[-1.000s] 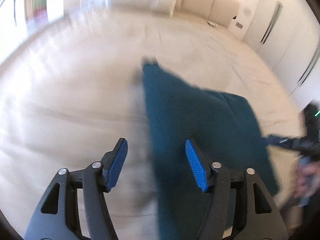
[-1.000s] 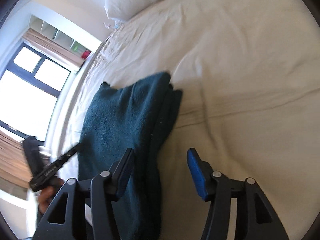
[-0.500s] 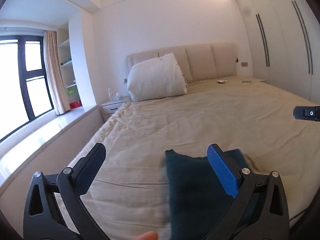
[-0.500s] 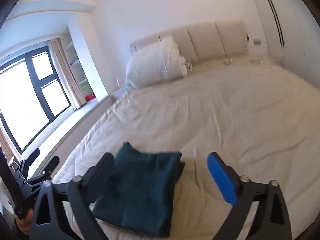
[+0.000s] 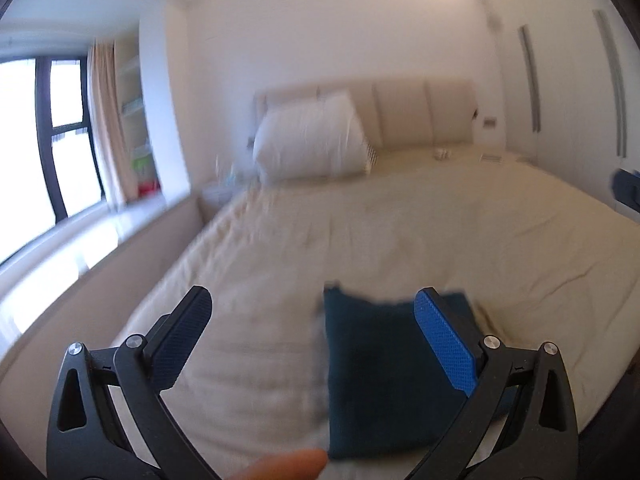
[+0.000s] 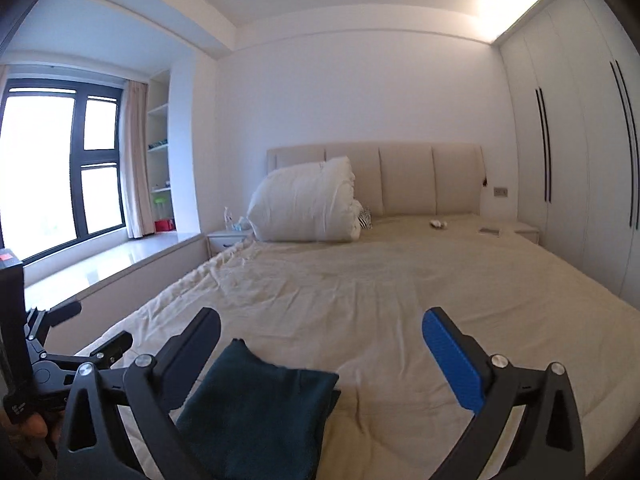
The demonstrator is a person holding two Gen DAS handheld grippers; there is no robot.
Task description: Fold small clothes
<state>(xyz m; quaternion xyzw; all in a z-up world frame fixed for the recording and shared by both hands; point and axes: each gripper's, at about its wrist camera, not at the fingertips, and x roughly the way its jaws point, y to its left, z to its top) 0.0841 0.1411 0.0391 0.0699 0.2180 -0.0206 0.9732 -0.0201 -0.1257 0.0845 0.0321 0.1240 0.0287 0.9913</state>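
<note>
A dark teal garment [image 5: 380, 376] lies folded into a rectangle on the cream bed sheet [image 5: 400, 240] near the foot of the bed; it also shows in the right wrist view [image 6: 260, 420]. My left gripper [image 5: 316, 340] is open and empty, held back from the garment, which sits low and right between its fingers. My right gripper [image 6: 320, 360] is open and empty, also pulled back, with the garment below its left finger. The left gripper [image 6: 92, 354] shows at the lower left of the right wrist view.
A big white pillow [image 6: 304, 204] leans on the beige headboard [image 6: 408, 176]. A nightstand [image 6: 228, 238] and window ledge [image 6: 100, 268] lie left of the bed. White wardrobes [image 6: 580, 160] line the right wall. Small items [image 6: 438, 224] lie near the headboard.
Both grippers have lifted away from the folded garment and tilted up, from looking down at it to looking along the bed. The garment stays flat on the sheet.
</note>
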